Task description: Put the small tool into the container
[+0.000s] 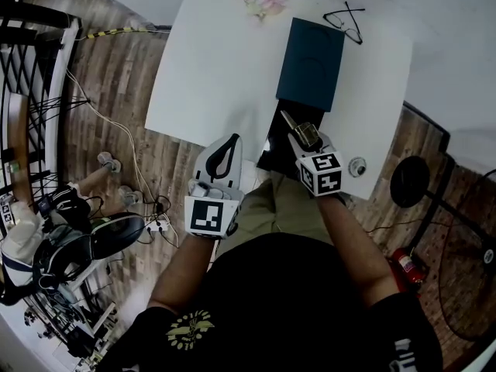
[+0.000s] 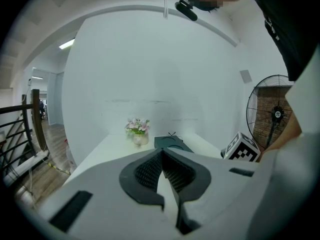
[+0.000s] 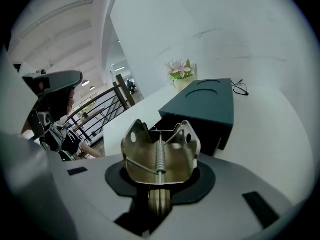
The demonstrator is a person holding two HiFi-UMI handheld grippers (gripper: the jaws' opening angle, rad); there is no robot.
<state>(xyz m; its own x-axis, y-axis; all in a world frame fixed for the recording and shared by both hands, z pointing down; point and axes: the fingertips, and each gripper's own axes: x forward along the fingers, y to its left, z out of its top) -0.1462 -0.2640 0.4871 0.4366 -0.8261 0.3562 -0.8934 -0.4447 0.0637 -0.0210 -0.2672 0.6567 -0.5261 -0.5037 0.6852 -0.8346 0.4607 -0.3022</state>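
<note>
One small tool (image 3: pixel 160 156) pinched by right gripper (image 1: pixel 308 139) at container (image 1: pixel 311 63) edge; left gripper (image 2: pixel 163 154) closed.

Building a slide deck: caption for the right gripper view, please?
Right gripper holds a metal tool before the teal box on a white table.

Left gripper (image 1: pixel 231 142): jaws together, empty. Right gripper (image 1: pixel 308 142): jaws clamped on the small tool (image 3: pixel 160 151). Both forearms extended forward.

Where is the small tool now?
The small tool is right of centre in the head view, clamped in the right hand-held gripper, near the open end of the dark teal container.
</note>
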